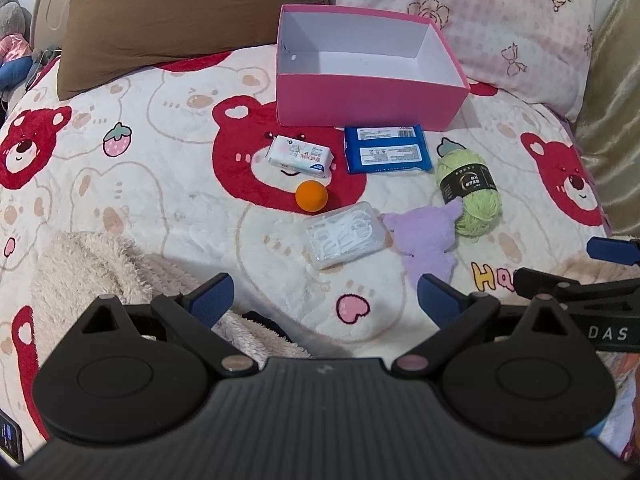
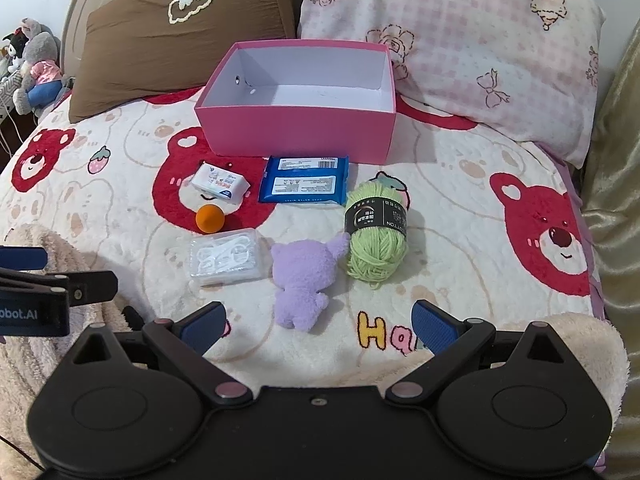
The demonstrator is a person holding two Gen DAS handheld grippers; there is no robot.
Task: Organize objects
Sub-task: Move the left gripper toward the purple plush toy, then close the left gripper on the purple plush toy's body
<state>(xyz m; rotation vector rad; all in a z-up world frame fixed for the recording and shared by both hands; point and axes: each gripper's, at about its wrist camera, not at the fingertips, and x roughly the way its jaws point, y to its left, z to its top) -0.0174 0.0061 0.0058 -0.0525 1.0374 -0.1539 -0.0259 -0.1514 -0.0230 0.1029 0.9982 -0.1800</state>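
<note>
The left gripper [image 1: 324, 300] was held low over the blanket [image 1: 168, 208], jaws spread wide, nothing between the pads. The right gripper [image 2: 318, 320] was held beside it in the same condition: jaws wide apart, nothing gripped. Each gripper's fingers appeared at the edge of the other's view.

Items lay on the blanket in front of the box [image 2: 298, 132], left to right:

- Tissue pack [image 2: 221, 182], white, lying flat, just ahead of the box's left corner.
- Ball [image 2: 209, 218], orange, just nearer than the tissue pack.
- Floss case [image 2: 225, 258], clear plastic, nearer again, close to the ball.
- Wipes [image 2: 304, 179], blue pack, label side up, just before the box's front wall.
- Plush [image 2: 304, 280], purple, lying between the floss case and the yarn, one ear touching the yarn.
- Yarn [image 2: 376, 236], green skein with a black band, farthest right.

The box was pink outside, white inside, open on top and held nothing. Behind it lay a brown pillow [image 2: 180, 36] at left and a pink pillow [image 2: 472, 52] at right
</note>
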